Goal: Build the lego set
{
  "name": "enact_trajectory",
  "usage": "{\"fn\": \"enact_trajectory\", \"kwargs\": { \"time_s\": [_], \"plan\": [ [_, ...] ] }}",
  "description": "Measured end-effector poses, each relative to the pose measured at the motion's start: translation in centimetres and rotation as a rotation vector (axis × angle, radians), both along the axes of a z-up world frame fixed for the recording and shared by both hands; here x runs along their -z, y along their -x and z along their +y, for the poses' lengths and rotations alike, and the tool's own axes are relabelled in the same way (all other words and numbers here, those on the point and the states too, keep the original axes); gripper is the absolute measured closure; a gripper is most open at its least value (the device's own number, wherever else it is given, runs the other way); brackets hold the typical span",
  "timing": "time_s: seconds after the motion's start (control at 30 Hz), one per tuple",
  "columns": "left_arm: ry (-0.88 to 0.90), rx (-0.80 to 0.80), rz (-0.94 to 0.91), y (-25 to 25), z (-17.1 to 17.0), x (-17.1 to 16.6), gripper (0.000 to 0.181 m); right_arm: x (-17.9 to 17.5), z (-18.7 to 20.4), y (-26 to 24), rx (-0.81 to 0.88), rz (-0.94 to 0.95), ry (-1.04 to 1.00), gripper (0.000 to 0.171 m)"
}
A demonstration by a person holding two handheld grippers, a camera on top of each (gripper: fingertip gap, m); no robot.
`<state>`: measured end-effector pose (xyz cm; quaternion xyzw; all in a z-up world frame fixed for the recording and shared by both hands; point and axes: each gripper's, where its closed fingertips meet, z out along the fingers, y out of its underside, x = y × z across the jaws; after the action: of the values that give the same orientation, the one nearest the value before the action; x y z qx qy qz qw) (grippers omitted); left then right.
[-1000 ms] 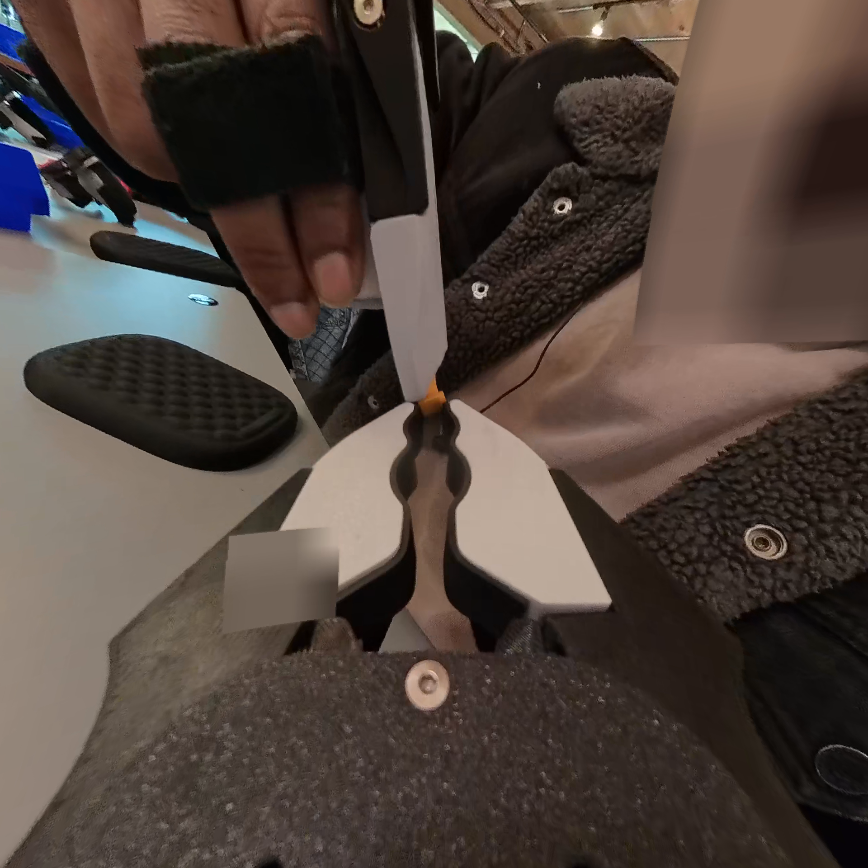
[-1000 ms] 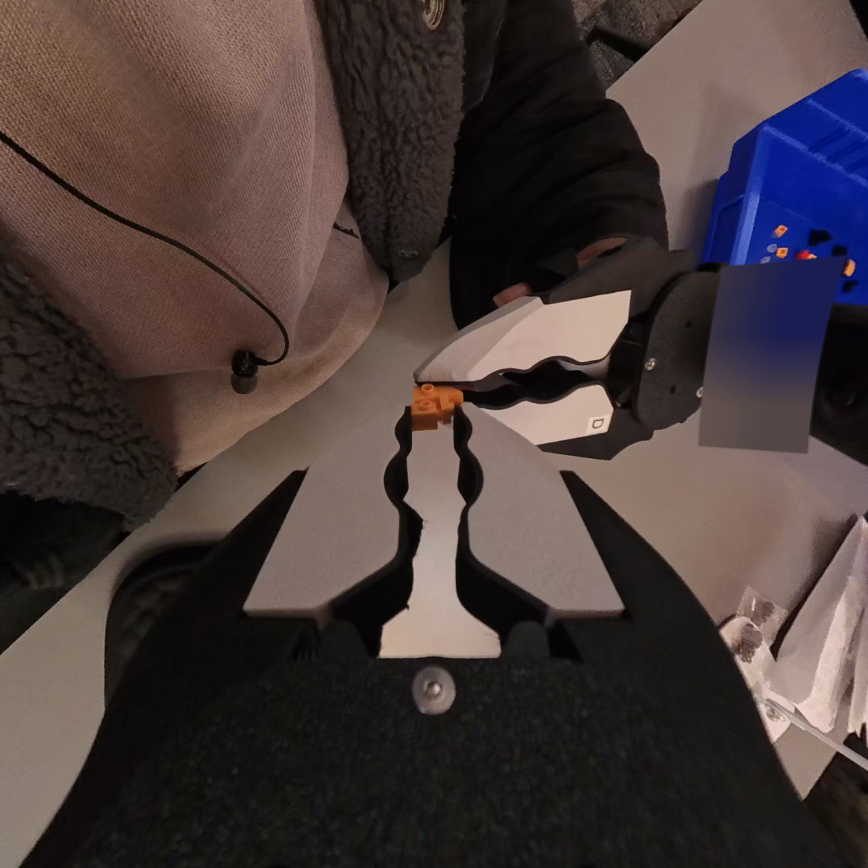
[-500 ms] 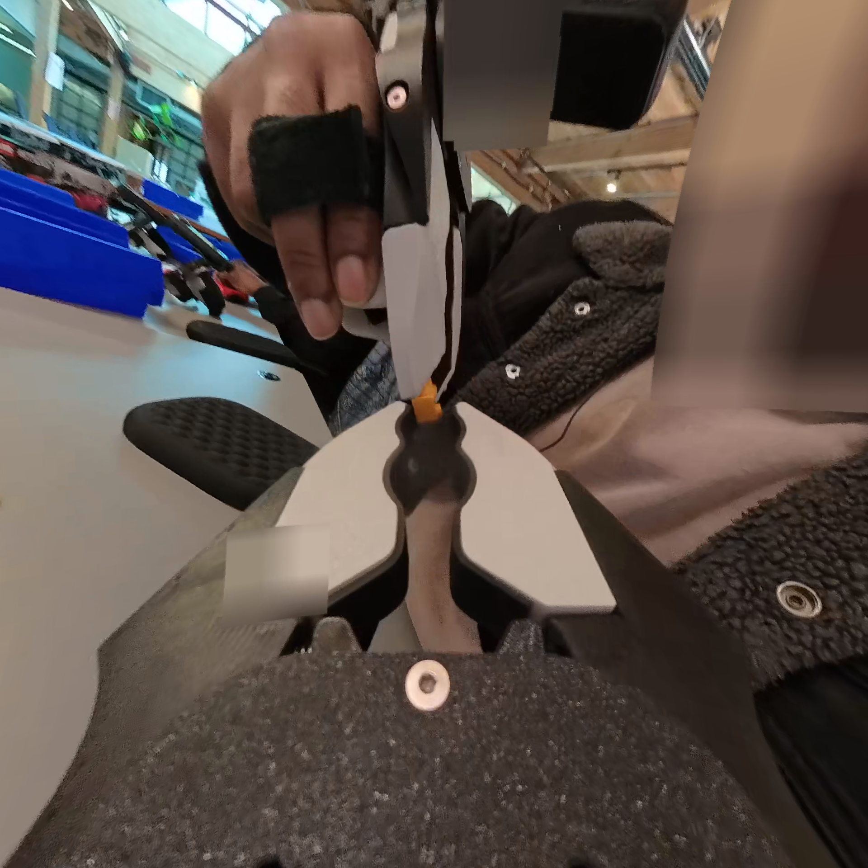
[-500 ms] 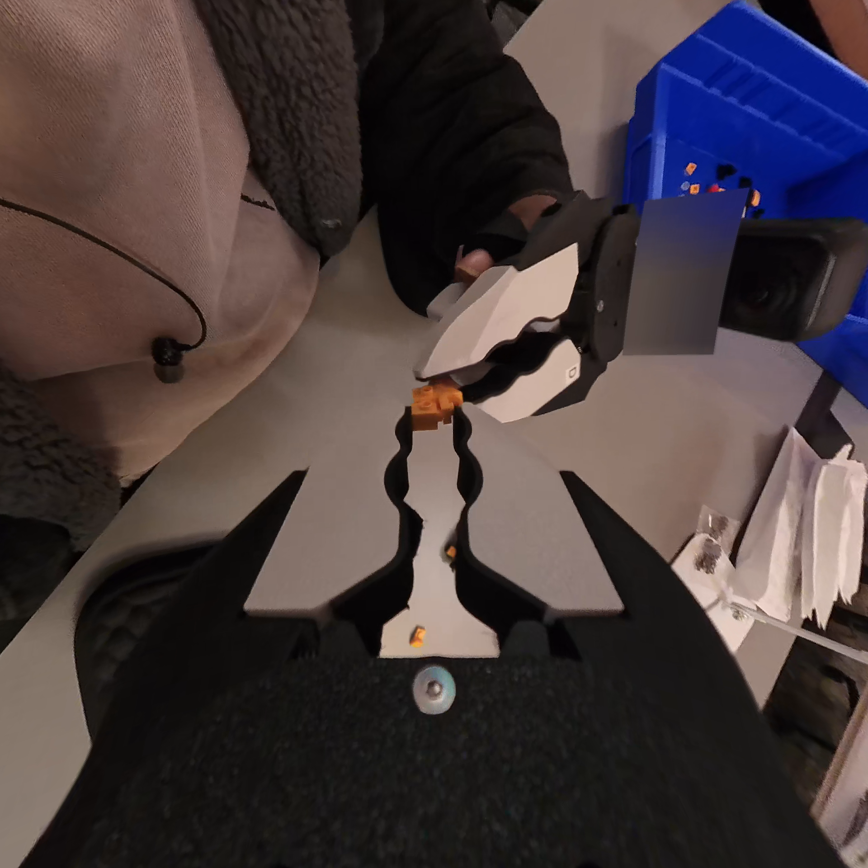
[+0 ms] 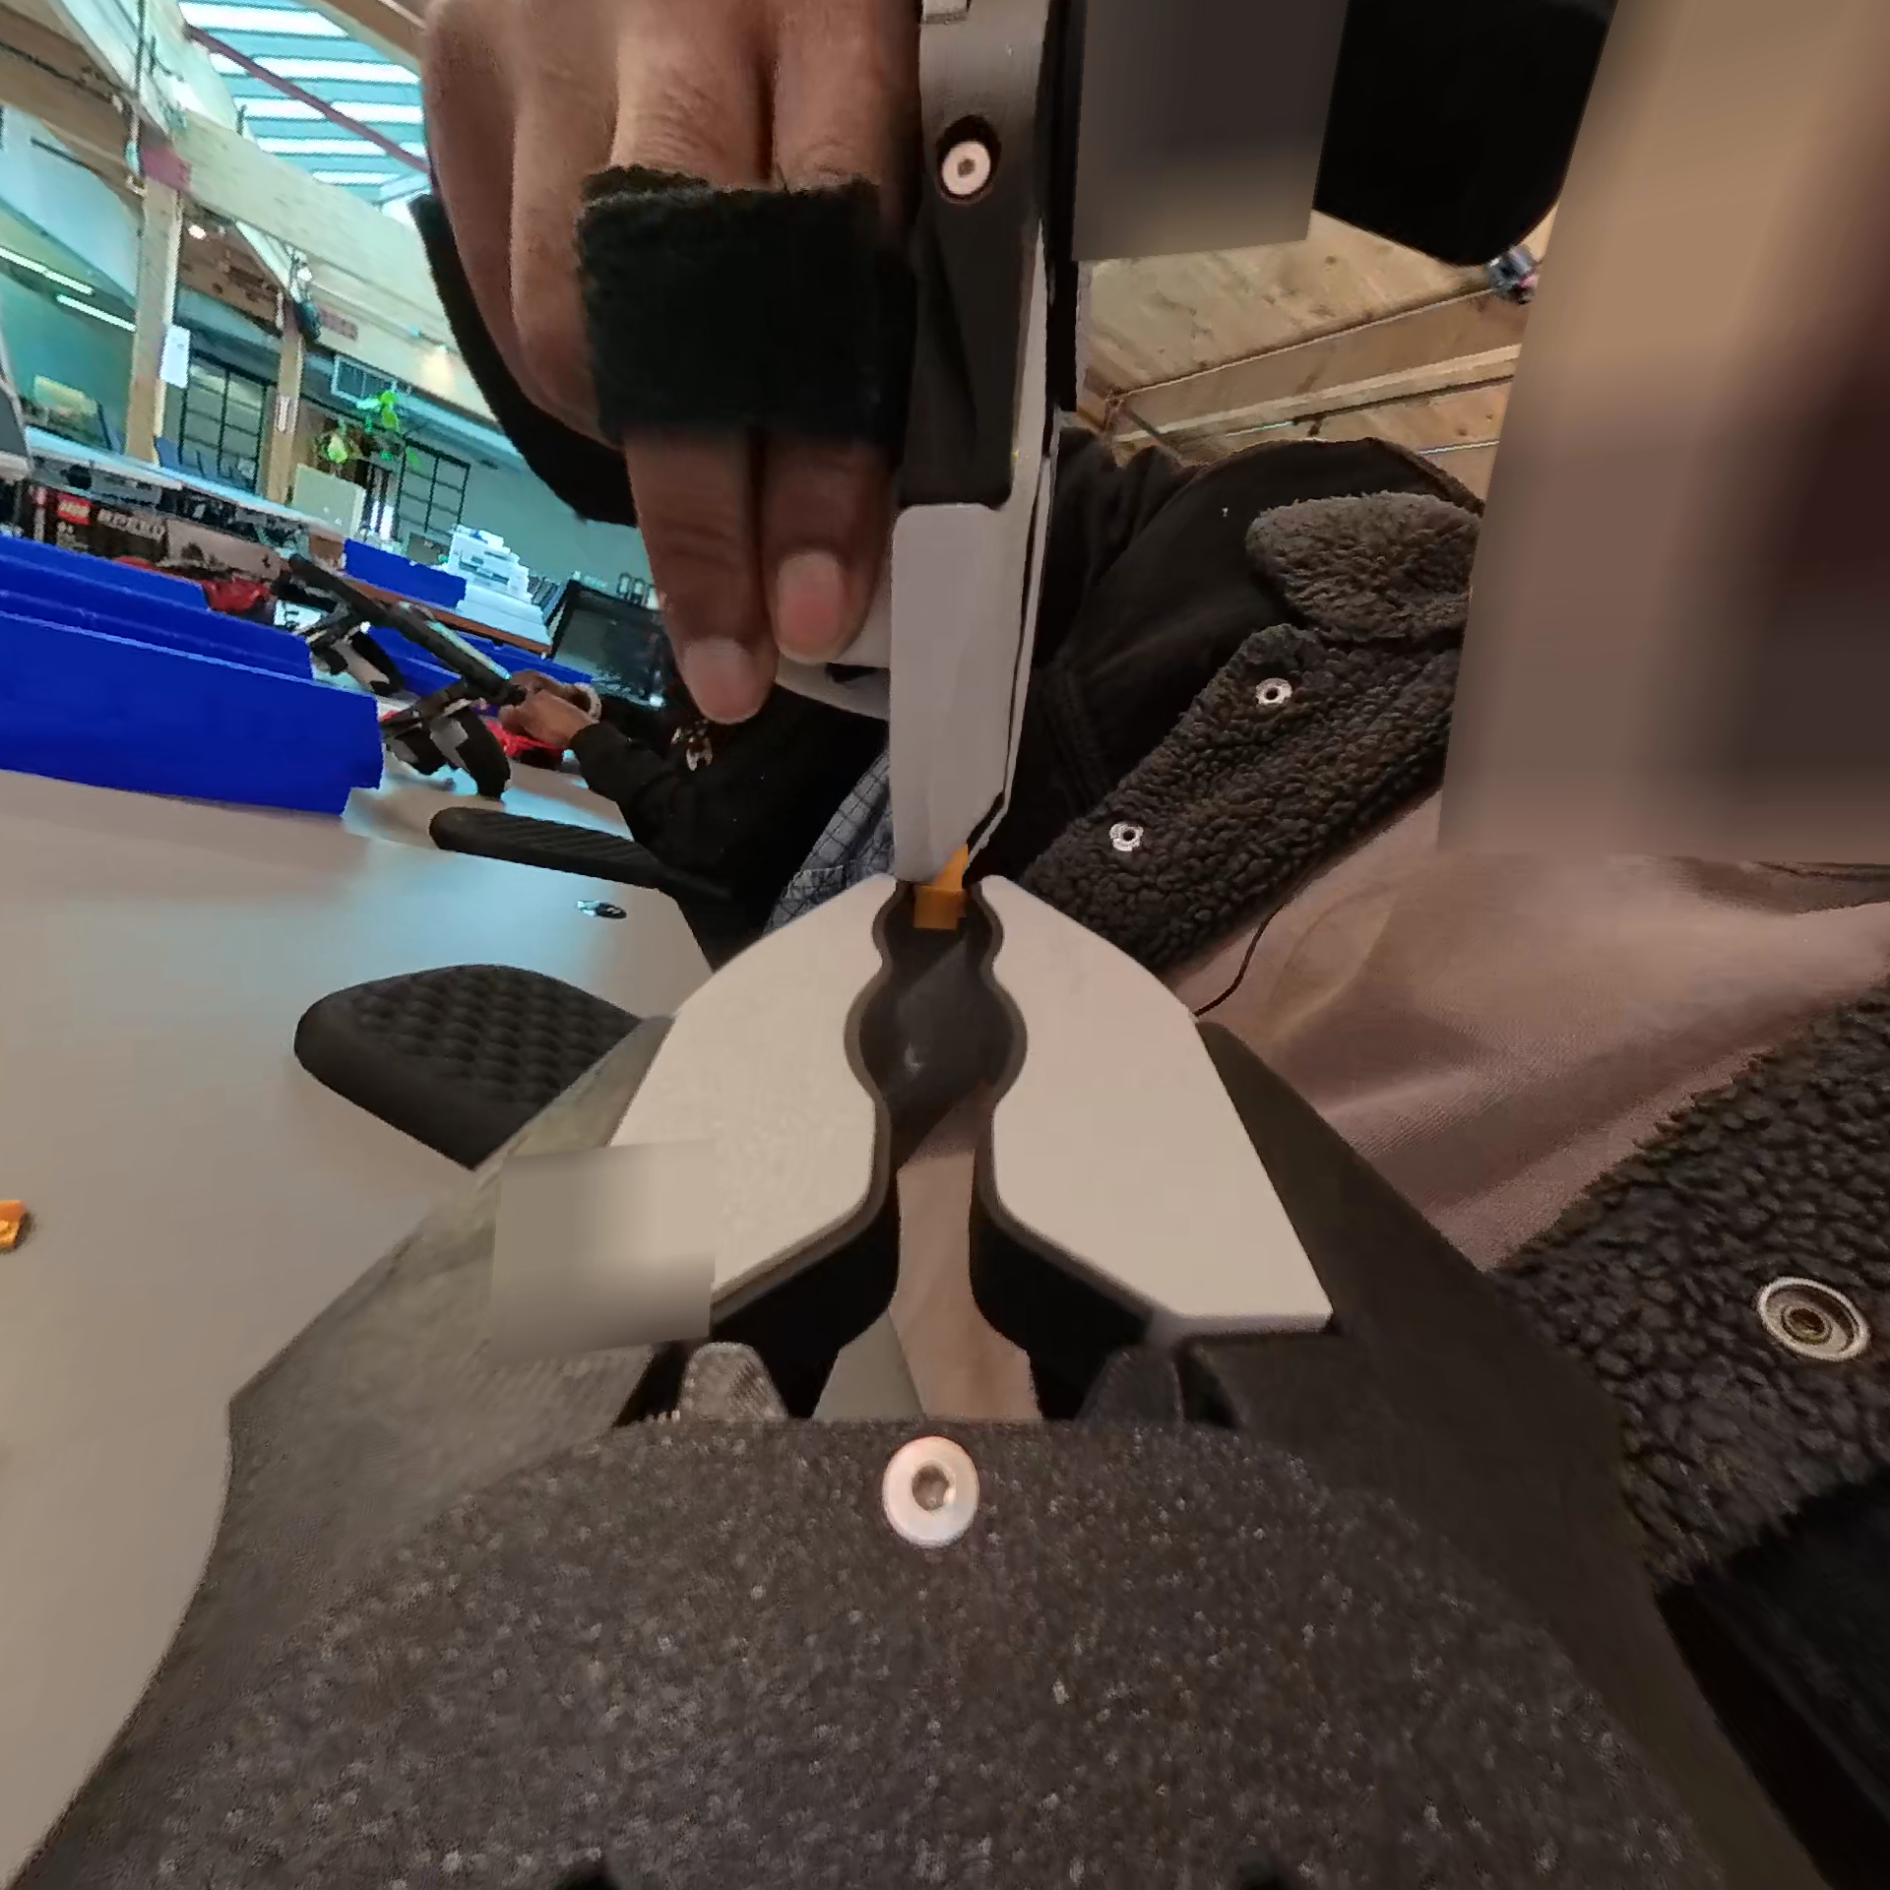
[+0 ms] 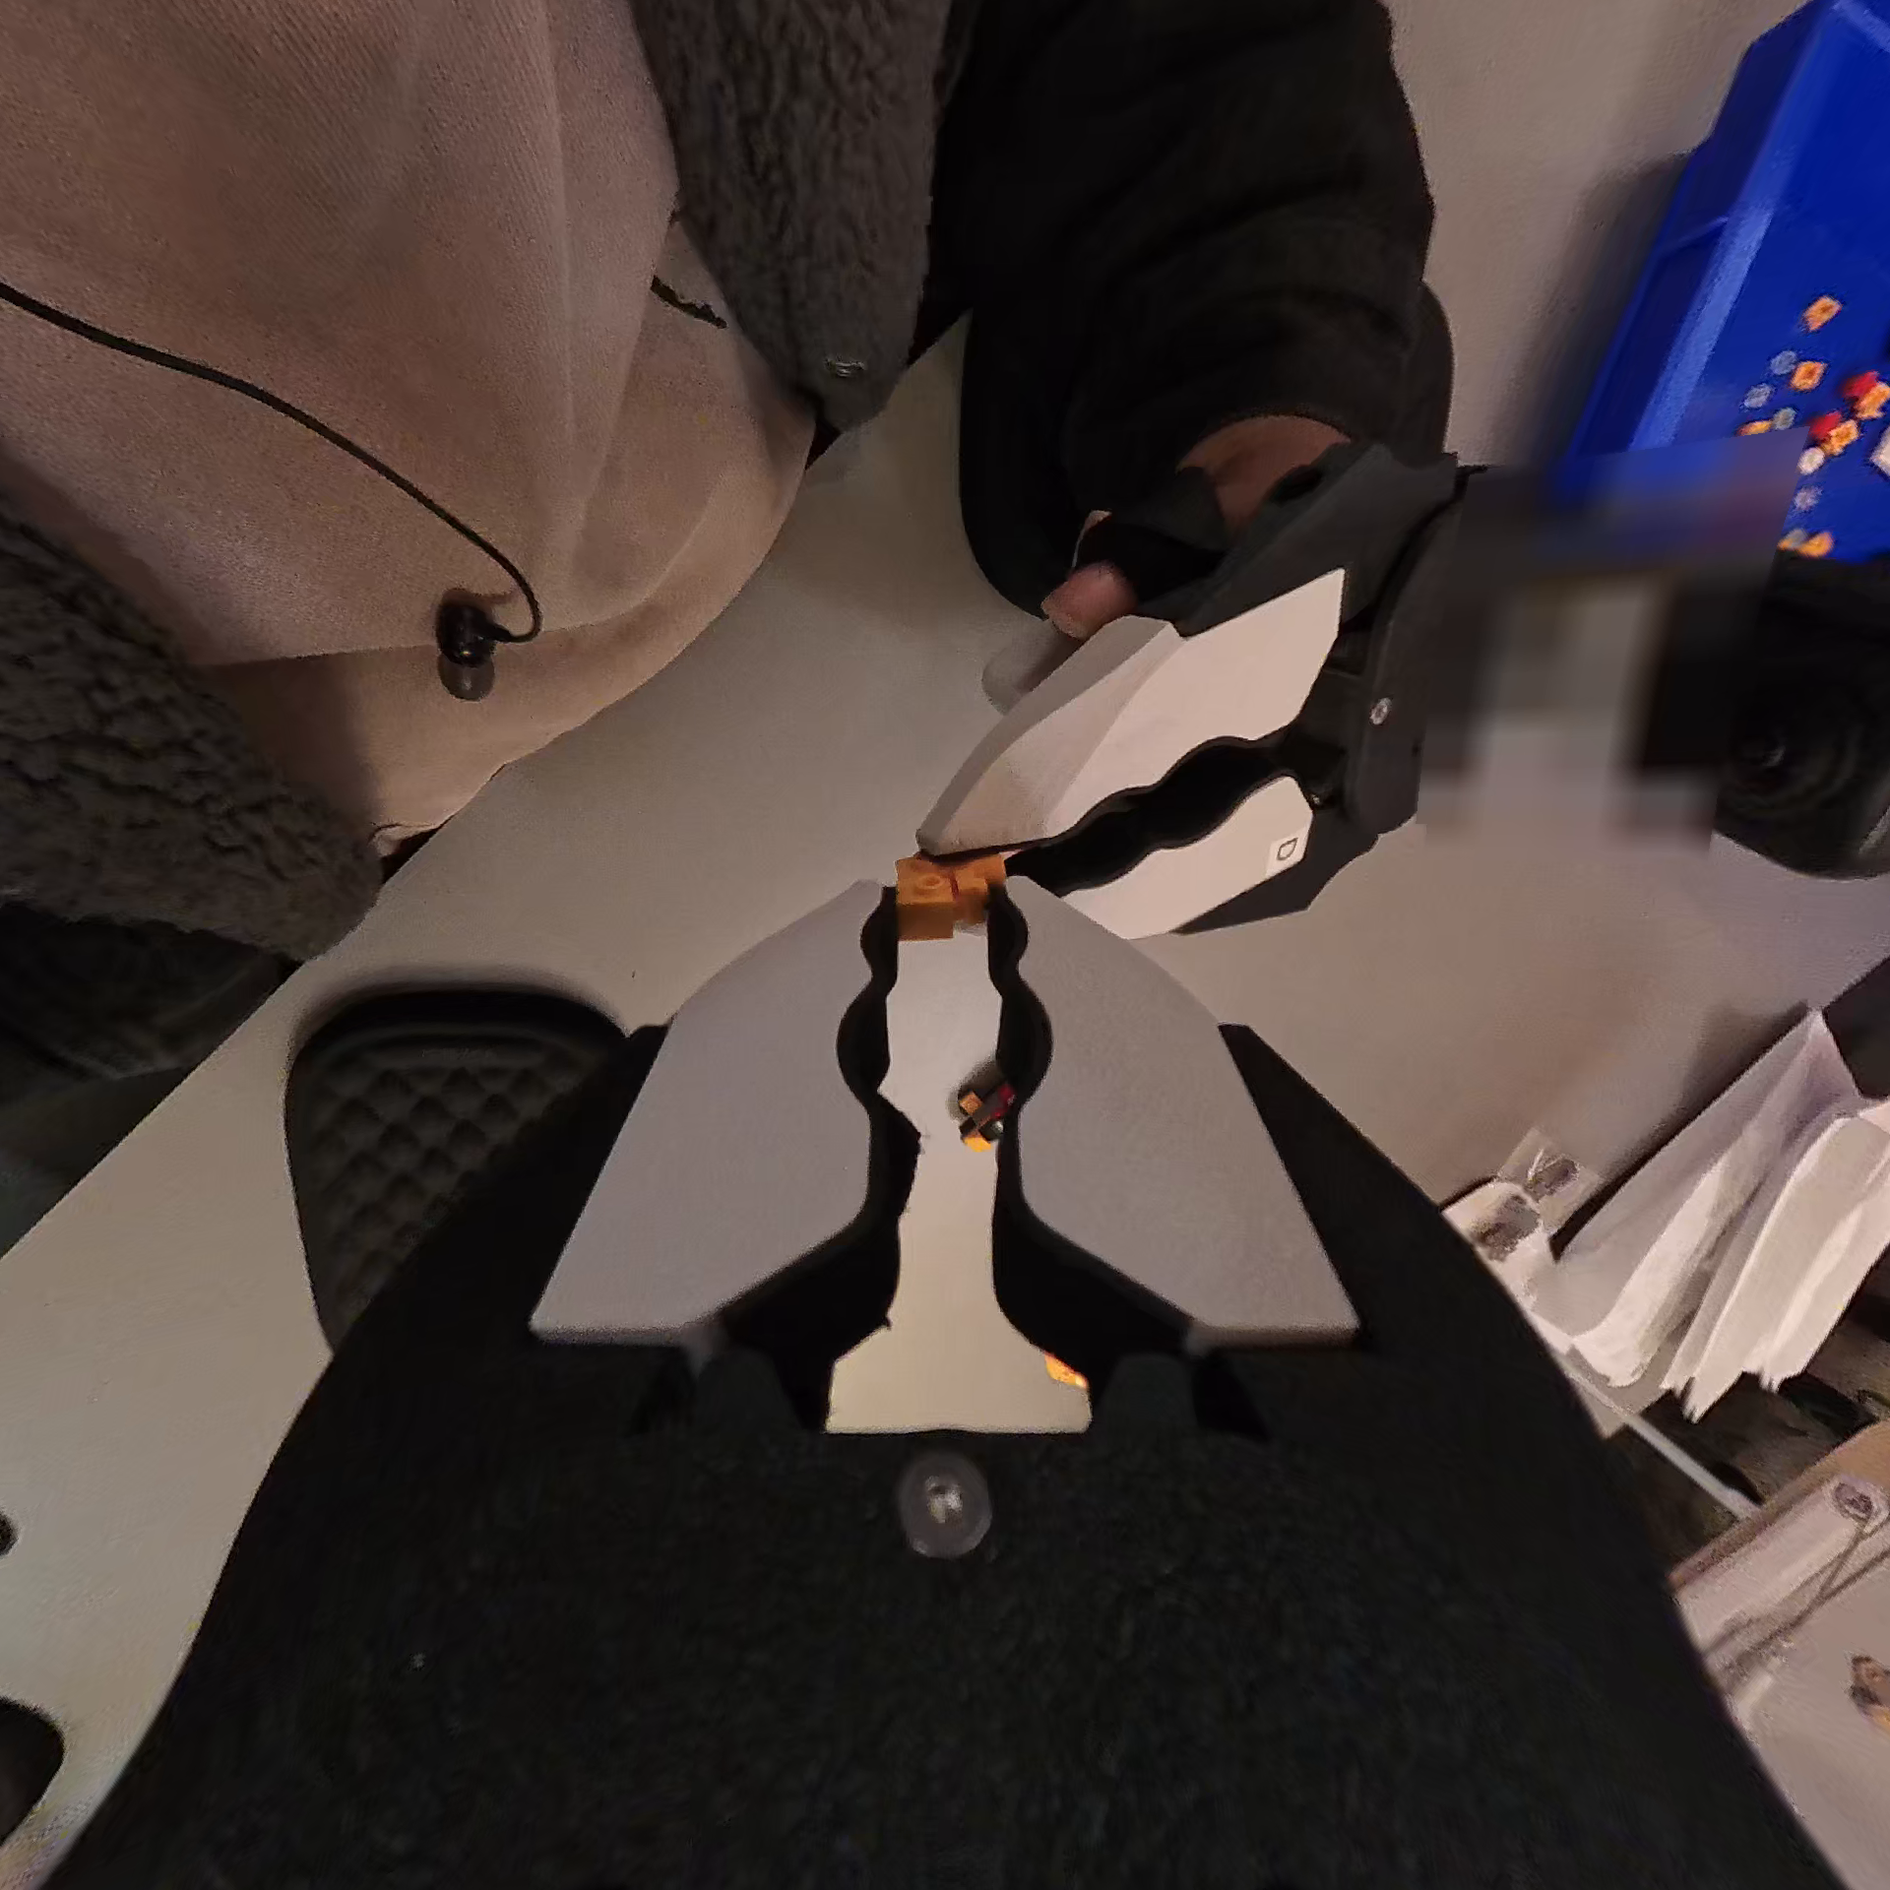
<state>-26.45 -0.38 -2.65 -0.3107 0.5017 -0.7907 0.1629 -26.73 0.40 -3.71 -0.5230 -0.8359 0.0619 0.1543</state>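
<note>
The orange lego piece (image 6: 939,898) sits high above the tabletop (image 6: 716,798), pinched at the very tips of both tools. In the right wrist view its long axis runs left to right across the gap of the right tool (image 6: 936,905), studs facing up toward the camera; its right end goes in between the tips of the left tool (image 6: 997,859), which comes in from the right. In the left wrist view the same orange piece (image 5: 939,900) shows end-on and narrow, between the tips of the left tool (image 5: 939,905), with the right tool (image 5: 966,849) coming down on it from above. Both tools are nearly closed, each gripping the piece — the wavy inner edges behind the tips stand apart.

The tabletop is pale grey and matt. A black textured pad (image 5: 460,1043) lies on it at the left, near the person's fleece jacket (image 5: 1278,736). A small orange brick (image 5: 10,1225) lies at the left edge, and a few small loose bricks (image 6: 984,1113) lie below the right tool. A blue bin (image 6: 1759,307) with small coloured parts stands far right, folded white papers (image 6: 1739,1227) near right. Beyond is a big hall with timber beams and more blue bins (image 5: 153,685).

A small mark shows on the left tool's finger (image 6: 1287,851); other writing is too small to read.
</note>
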Motion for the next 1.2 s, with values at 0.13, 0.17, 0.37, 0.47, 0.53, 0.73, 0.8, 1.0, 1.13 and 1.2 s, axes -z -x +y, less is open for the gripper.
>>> {"fn": "enact_trajectory", "kwargs": {
  "time_s": [0.13, 0.17, 0.37, 0.47, 0.53, 0.73, 0.8, 1.0, 1.13, 1.2],
  "plan": [
    [0.018, 0.035, -0.064, 1.0, -0.2, -0.9, 0.172, -0.9, -0.3, 0.9, -0.030, -0.044, 0.034, 0.154],
    [0.018, 0.044, -0.077, 1.2, -0.4, -1.0, 0.172, -1.0, -0.4, 1.2, -0.037, -0.055, 0.045, 0.154],
    [0.023, 0.060, -0.141, 2.1, -0.5, -1.8, 0.172, -1.7, -0.7, 2.1, -0.044, -0.094, 0.072, 0.154],
    [0.027, 0.057, -0.164, 2.3, -0.5, -2.0, 0.172, -2.0, -0.7, 2.3, -0.040, -0.093, 0.063, 0.154],
    [0.025, 0.057, -0.171, 2.4, -0.6, -2.1, 0.172, -2.1, -0.7, 2.3, -0.035, -0.092, 0.062, 0.153],
    [0.025, 0.061, -0.181, 2.5, -0.6, -2.2, 0.172, -2.3, -0.7, 2.4, -0.027, -0.076, 0.067, 0.151],
    [0.023, 0.064, -0.182, 2.6, -0.7, -2.2, 0.172, -2.4, -0.8, 2.5, -0.024, -0.070, 0.074, 0.151],
    [0.029, 0.075, -0.185, 2.7, -0.7, -2.3, 0.172, -2.3, -0.8, 2.5, -0.021, -0.057, 0.084, 0.148],
    [0.029, 0.090, -0.188, 2.9, -0.9, -2.3, 0.172, -2.3, -0.8, 2.3, -0.023, -0.050, 0.095, 0.147],
    [0.032, 0.101, -0.188, 3.0, -1.0, -2.4, 0.172, -2.3, -0.9, 2.2, -0.026, -0.049, 0.098, 0.147]
  ]
}}
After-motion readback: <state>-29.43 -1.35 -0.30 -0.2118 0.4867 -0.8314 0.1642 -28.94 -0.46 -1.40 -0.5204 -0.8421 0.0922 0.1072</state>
